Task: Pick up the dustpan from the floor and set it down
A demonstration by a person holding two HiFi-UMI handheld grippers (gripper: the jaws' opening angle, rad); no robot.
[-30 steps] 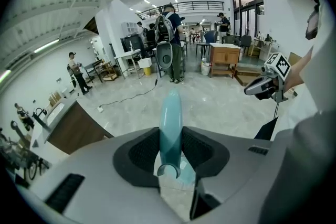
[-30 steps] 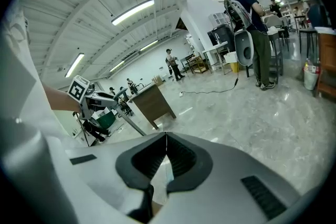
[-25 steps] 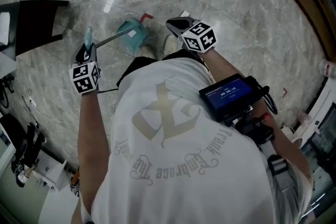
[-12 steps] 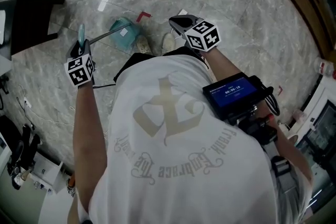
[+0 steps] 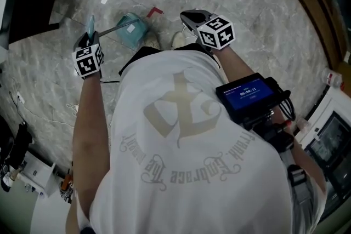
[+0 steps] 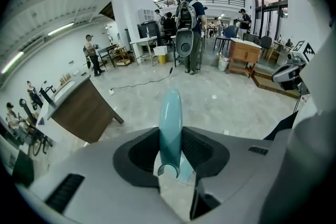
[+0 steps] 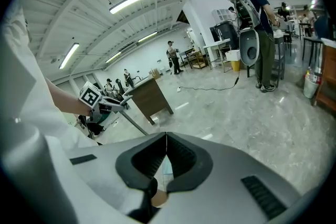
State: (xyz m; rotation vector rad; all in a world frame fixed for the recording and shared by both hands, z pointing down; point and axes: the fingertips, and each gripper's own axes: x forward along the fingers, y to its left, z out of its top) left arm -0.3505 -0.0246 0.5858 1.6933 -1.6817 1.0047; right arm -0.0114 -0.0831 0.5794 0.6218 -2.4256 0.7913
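The dustpan (image 5: 131, 32) handle (image 6: 170, 118) is gripped in the left gripper (image 5: 88, 44) fingers, which are part-open around it. The pan is held low beside the shoes (image 5: 151, 41). Pickup is judged done and release remains. The right gripper (image 5: 190, 17) fingers are closed and empty.

The person wears a white short-sleeved T-shirt (image 5: 181, 172), its back printed with a beige emblem (image 5: 175, 112) above an arc of gothic lettering. On the right sits a black device (image 5: 247, 93) with a blue-lit screen and dark cables (image 5: 285, 109). The left gripper (image 5: 90, 35) and right gripper (image 5: 190, 15) are grey-shelled with black ribbed pads, and each carries a cube of black-and-white square markers.
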